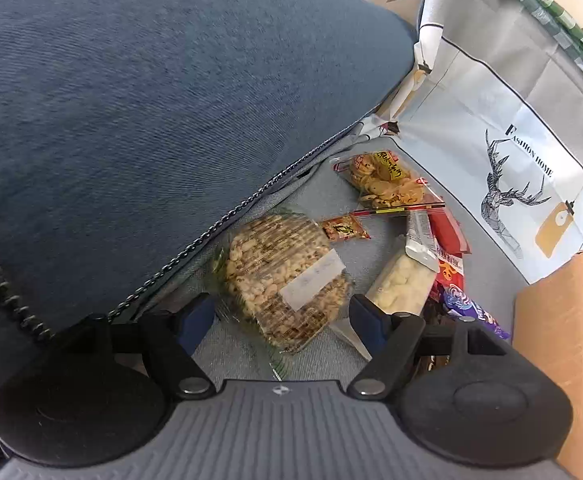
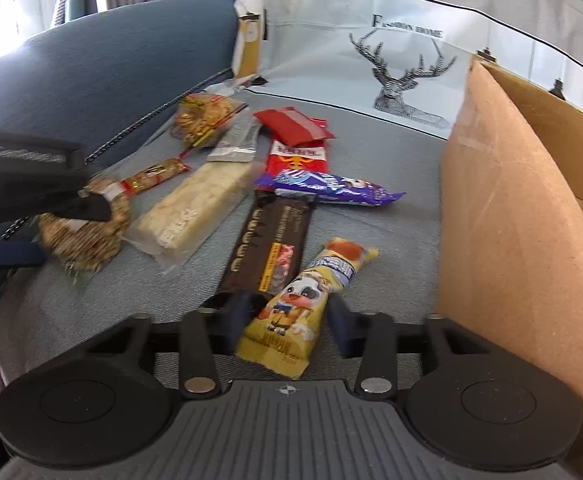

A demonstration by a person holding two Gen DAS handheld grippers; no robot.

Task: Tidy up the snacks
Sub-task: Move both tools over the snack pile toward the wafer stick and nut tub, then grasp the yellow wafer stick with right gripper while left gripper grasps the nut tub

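left tool (image 1: 283,320): 2 black fingers with blue pads on the inner faces; each finger pivots on a round silver screw head
left tool body: grey ribbed plate in the middle, a small crosshair mark at its top edge; 1 black rounded housing on each side, each with a shallow circular recess
right tool (image 2: 289,316): same build; 2 black fingers with dark blue pads; 2 silver screw heads at the pivots; a black crossbar behind the fingers
right tool body: grey ribbed plate with a crosshair mark; 2 black rounded housings with circular recesses
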